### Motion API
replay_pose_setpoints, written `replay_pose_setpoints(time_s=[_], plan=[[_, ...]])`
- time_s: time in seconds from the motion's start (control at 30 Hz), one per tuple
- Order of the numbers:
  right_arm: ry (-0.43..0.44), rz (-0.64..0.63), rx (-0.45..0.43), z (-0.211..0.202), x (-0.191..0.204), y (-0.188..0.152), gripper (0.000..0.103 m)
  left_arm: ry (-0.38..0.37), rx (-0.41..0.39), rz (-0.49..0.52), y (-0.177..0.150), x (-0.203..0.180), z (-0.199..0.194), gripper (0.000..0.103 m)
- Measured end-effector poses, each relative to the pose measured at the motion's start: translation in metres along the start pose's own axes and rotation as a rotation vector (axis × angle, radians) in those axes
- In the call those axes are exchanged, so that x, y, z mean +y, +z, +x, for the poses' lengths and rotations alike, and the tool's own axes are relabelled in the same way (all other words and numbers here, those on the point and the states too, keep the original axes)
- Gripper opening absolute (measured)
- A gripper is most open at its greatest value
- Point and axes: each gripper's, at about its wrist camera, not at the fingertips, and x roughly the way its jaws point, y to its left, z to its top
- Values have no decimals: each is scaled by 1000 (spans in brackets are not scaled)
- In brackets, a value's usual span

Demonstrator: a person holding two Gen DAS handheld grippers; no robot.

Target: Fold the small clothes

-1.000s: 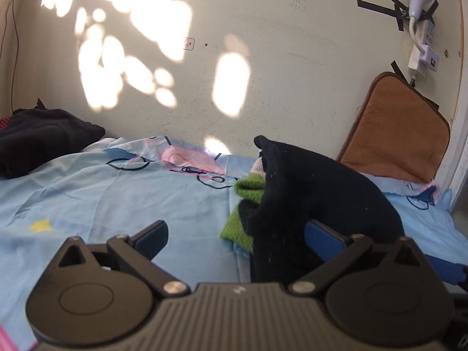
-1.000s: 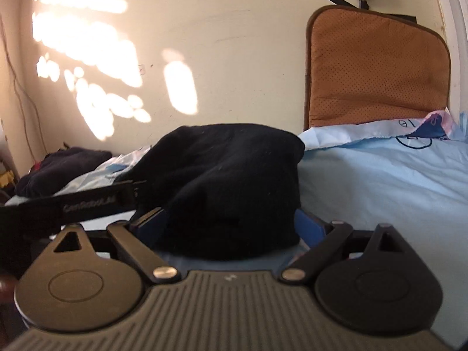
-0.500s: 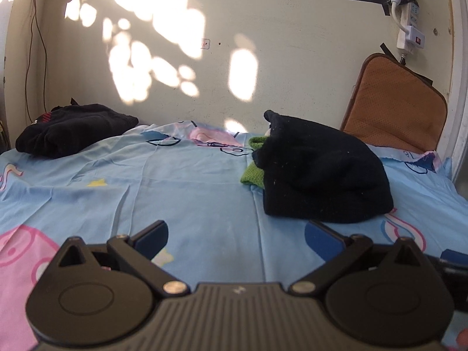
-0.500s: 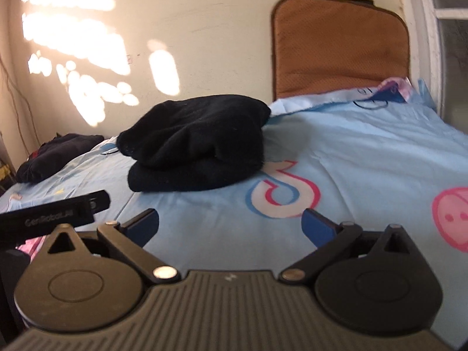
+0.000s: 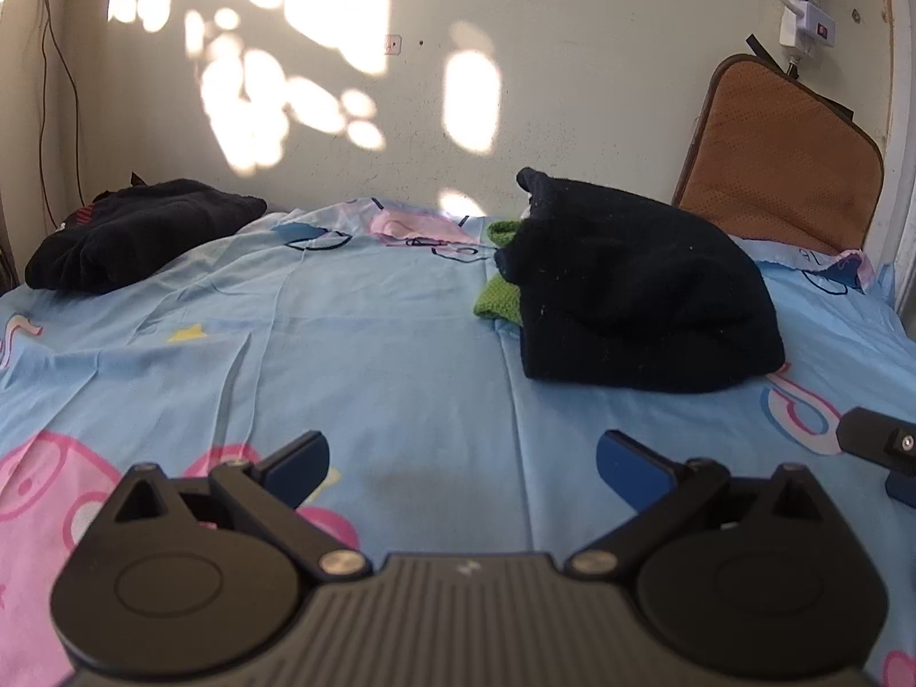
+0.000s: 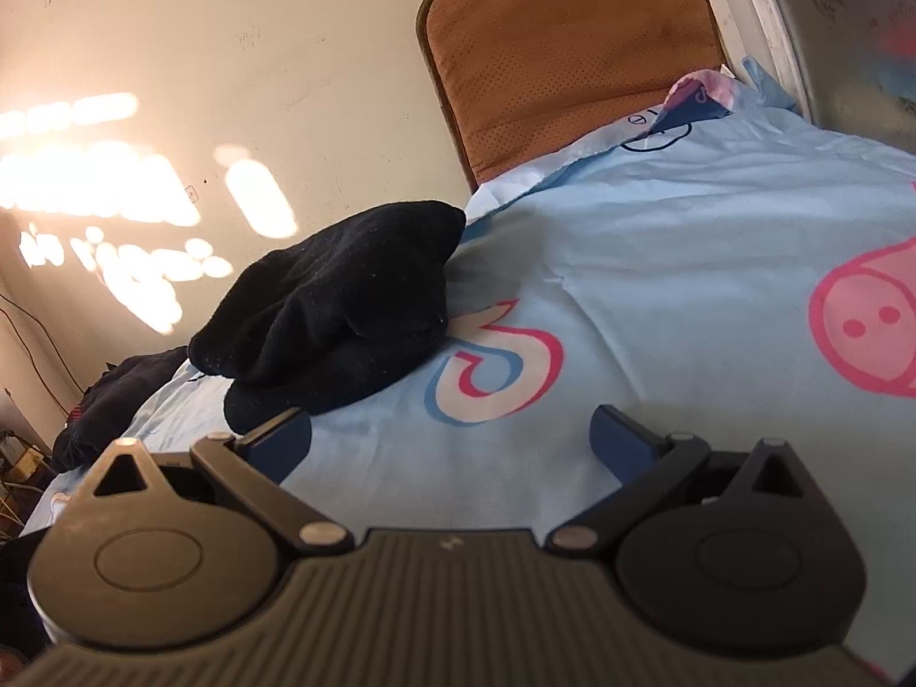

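Both grippers have backed away from the folded black knitted garment [image 5: 641, 297], which a second ago filled the space at their fingers and now lies on the light blue cartoon-print bedsheet [image 5: 372, 355], ahead and to the right of the left gripper [image 5: 461, 458] and ahead and to the left of the right gripper [image 6: 452, 441]. The right gripper's jaws have just been opening and now stand wide with only sheet between them; the left gripper is likewise spread wide and holds nothing. A green knitted piece [image 5: 497, 286] peeks out from under the black one's far-left side. Far ahead-left of the left gripper a dark crumpled heap of clothing [image 5: 131, 229] waits, probably the next item. Reaching it well means travelling low with jaws spread, then pinching one clear edge, not a bunch.
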Motion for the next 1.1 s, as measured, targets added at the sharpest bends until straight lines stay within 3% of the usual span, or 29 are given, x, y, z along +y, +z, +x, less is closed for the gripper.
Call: replay_pose_setpoints(time_s=[0.1, 0.43, 1.1], plan=[[1, -4, 1, 1, 1, 0, 103, -33, 78, 16, 0, 0, 10, 103], [8, 14, -9, 0, -1, 0, 103, -1, 103, 83, -2, -12, 12, 103], [13, -18, 20, -2, 2, 0, 103, -19, 118, 91, 0, -10, 13, 103]])
